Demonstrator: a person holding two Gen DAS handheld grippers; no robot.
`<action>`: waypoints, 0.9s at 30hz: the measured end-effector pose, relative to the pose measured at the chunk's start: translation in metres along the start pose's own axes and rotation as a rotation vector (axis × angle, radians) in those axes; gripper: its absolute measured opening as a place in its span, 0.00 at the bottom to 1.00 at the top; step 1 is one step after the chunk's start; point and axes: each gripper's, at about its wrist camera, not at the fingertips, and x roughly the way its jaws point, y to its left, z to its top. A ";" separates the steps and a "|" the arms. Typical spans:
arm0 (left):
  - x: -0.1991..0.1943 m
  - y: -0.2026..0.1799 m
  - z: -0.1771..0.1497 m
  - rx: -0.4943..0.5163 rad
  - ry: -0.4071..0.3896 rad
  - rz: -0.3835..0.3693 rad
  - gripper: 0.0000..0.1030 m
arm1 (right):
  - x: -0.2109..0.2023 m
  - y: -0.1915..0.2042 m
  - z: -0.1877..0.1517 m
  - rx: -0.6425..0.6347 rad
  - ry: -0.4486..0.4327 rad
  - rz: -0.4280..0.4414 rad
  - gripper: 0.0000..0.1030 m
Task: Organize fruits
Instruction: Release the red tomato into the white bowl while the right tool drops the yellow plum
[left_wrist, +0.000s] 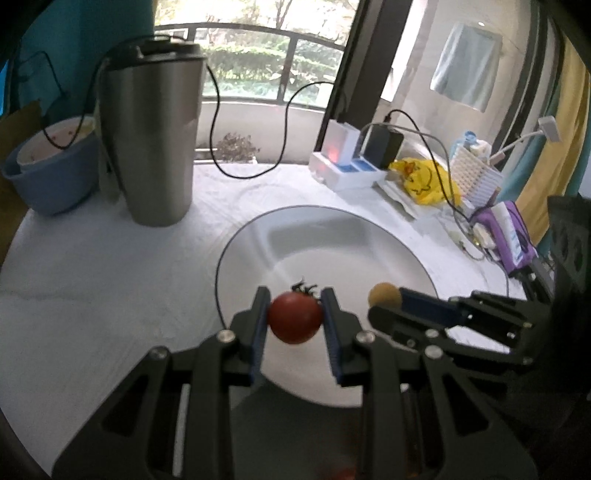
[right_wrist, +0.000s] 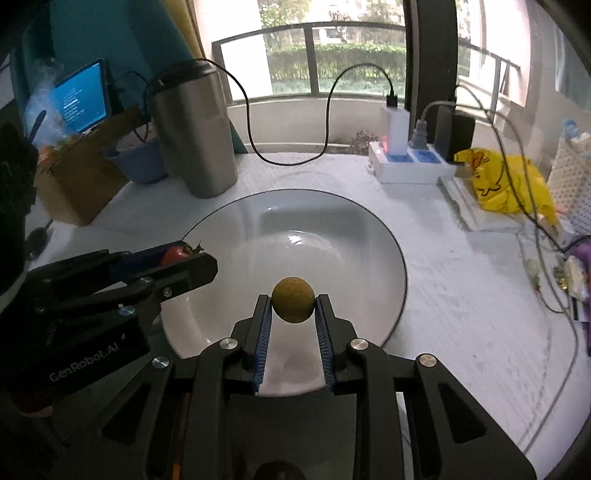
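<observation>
Left tool (left_wrist: 294, 314) clenches a tomato (left_wrist: 294, 322), right tool (right_wrist: 293, 306) a brownish-yellow fruit (right_wrist: 293, 300), both above the plate (right_wrist: 384, 236) (probably for dropping there).

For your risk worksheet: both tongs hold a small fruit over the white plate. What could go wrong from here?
1. The left tongs and right tongs hang close together, so they may collide.
2. The tomato and the round yellow-brown fruit could roll across the smooth plate if dropped from above.

A white-clothed table (right_wrist: 461, 295) bears plate (right_wrist: 369, 236), steel tumbler (right_wrist: 195, 140), power strip (right_wrist: 406, 166).
</observation>
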 end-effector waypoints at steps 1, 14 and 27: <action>0.003 0.000 0.002 -0.004 0.004 -0.001 0.28 | 0.003 -0.001 0.001 0.005 0.005 -0.002 0.25; 0.003 0.012 0.007 -0.080 0.009 0.002 0.44 | -0.007 -0.004 0.008 0.029 -0.038 -0.036 0.44; -0.045 -0.001 -0.008 -0.047 -0.049 0.015 0.45 | -0.051 0.001 -0.006 0.026 -0.091 -0.067 0.45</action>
